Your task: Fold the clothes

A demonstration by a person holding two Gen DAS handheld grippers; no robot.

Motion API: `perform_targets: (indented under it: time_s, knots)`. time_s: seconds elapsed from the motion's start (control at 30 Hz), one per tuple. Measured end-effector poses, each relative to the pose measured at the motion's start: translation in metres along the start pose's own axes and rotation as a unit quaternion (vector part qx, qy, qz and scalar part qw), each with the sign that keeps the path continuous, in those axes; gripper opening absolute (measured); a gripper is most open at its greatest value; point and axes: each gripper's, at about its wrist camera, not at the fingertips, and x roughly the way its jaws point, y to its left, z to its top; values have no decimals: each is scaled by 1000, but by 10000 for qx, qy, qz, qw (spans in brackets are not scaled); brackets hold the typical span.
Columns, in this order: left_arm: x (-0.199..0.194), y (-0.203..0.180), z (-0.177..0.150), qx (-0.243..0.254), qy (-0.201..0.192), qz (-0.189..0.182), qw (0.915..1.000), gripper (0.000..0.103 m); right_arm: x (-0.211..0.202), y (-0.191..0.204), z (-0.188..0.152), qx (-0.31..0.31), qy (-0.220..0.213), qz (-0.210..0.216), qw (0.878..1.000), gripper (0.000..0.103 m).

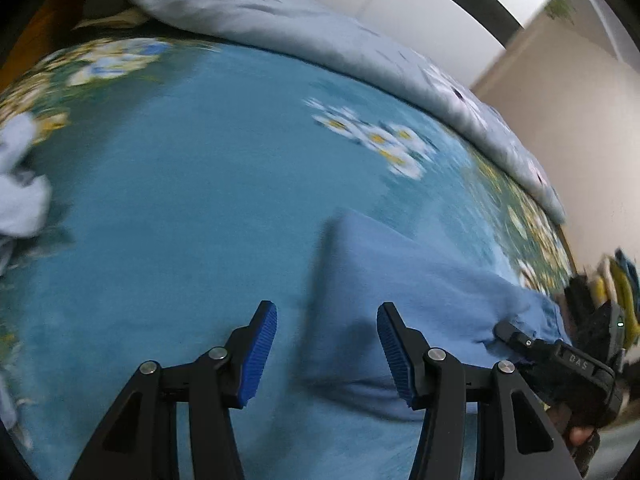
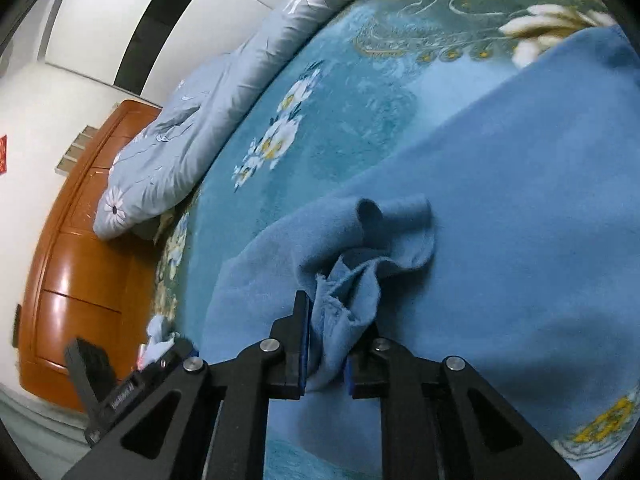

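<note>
Right gripper [image 2: 326,344] fingers pinch the blue fleece garment's [image 2: 500,208] bunched edge at six o'clock, left gripper [image 1: 326,350] fingers wide and empty; folding seems barely begun.

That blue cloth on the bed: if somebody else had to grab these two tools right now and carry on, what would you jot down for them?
Right tool: shut on a bunched edge of the blue cloth.
Left tool: open, holding nothing, hovering over the cloth's other end.
The cloth lies spread on the floral blanket, one corner crumpled by the right tool. A pale quilt is heaped along the far side of the bed.
Done: one edge gripped. No neat fold is visible.
Left: probably grip a second edge with the left tool, then lift and fold.
</note>
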Motion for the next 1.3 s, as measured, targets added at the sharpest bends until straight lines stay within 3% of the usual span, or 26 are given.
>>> perform_targets:
  time_s: [0.13, 0.2, 0.37, 0.4, 0.43, 0.5, 0.53, 0.7, 0.8, 0.9, 1.07, 1.1, 1.13, 1.17, 1.3]
  knots:
    - [23, -11, -7, 178, 233, 337, 9990, 58, -16, -13, -3, -131, -57, -451, 9989, 15]
    - [21, -8, -10, 219, 203, 325, 9990, 58, -30, -31, -5, -18, -111, -473, 9988, 9]
    - [-6, -14, -10, 275, -200, 278, 9990, 57, -97, -70, -25, 327, -910, -494, 9941, 13]
    - [-10, -20, -9, 331, -280, 168, 9989, 57, -112, -79, -29, 399, -1129, -556, 9912, 23]
    - [-13, -27, -8, 386, -360, 58, 9986, 57, -126, -88, -33, 471, -1348, -618, 9878, 39]
    - [-12, -49, -8, 607, -368, -223, 9972, 58, -145, -109, -39, 854, -1814, -705, 9772, 52]
    - [-6, -64, -10, 756, -275, -330, 9962, 58, -154, -120, -42, 1045, -2045, -747, 9704, 53]
    - [34, -132, -22, 1417, 276, -879, 9856, 58, -148, -137, -27, 1436, -2109, -672, 9646, 54]
    - [48, -139, -28, 1270, 549, -1129, 9839, 57, -139, -140, -20, 1713, -2234, -481, 9584, 54]
    - [30, -116, -25, 900, 406, -1478, 9841, 58, -134, -140, -11, 1866, -2265, -473, 9548, 54]
    - [-22, -33, -8, 146, -308, -1369, 9900, 58, -134, -135, 1, 1944, -2217, -546, 9540, 54]
    - [-30, -14, -6, -51, -429, -1314, 9904, 58, -137, -128, 2, 1894, -2242, -454, 9549, 48]
    - [-38, 5, -4, -247, -550, -1258, 9902, 58, -140, -122, 3, 1842, -2268, -360, 9557, 26]
    - [-47, 25, -2, -443, -671, -1201, 9895, 58, -144, -115, 4, 1790, -2293, -266, 9564, 17]
    - [-65, 88, -1, -1176, -953, -1133, 9820, 58, -154, -38, 12, 689, -2565, -408, 9632, 14]
